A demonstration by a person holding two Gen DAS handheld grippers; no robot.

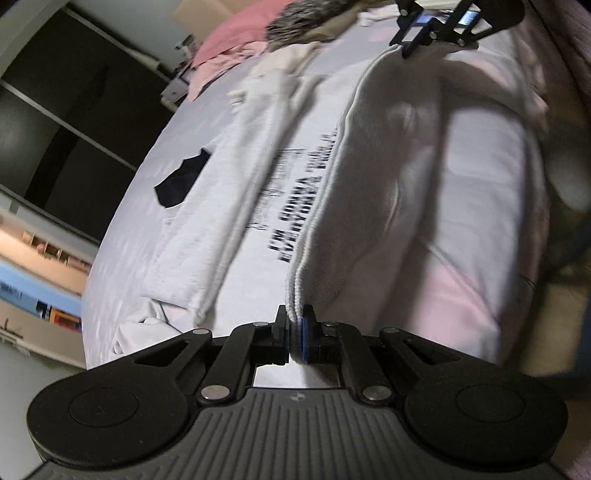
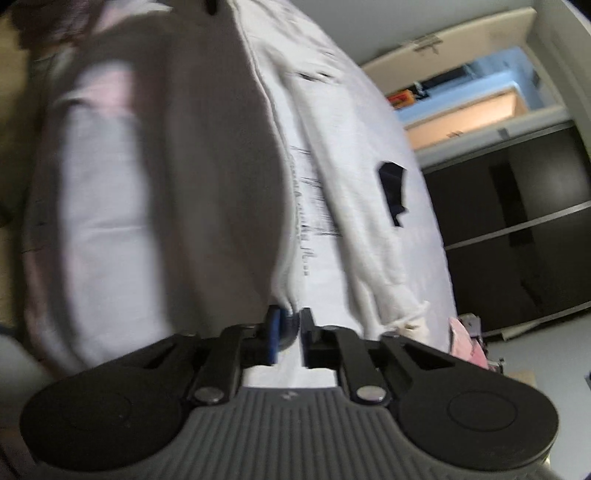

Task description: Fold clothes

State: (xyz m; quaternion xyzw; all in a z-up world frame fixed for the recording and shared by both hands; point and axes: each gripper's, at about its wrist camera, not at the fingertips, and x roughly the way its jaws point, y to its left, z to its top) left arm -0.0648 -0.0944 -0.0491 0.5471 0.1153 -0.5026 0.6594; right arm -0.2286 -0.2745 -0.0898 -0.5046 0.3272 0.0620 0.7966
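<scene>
The sweatshirt (image 1: pixel 424 177) is soft white knit cloth, matt, with a ribbed hem (image 1: pixel 314 236) and flat black printed lettering (image 1: pixel 295 206). It lies on a bed sheet (image 1: pixel 125 236) of smooth, pale, matt cloth, beside a pink cloth (image 1: pixel 236 33) and a fuzzy speckled one (image 1: pixel 306 18). The left gripper (image 1: pixel 294 332) is matt black plastic with shiny metal pins (image 1: pixel 212 392), a ribbed grey body (image 1: pixel 291 435) and blue pads, and the wardrobe doors (image 2: pixel 517 221) are dark and glossy.

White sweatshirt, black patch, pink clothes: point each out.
White sweatshirt (image 1: pixel 424 177), left wrist view, on the lifted fold.
Black patch (image 1: pixel 181 181), left wrist view, on its middle.
Pink clothes (image 1: pixel 236 40), left wrist view, on the pile's top.
</scene>
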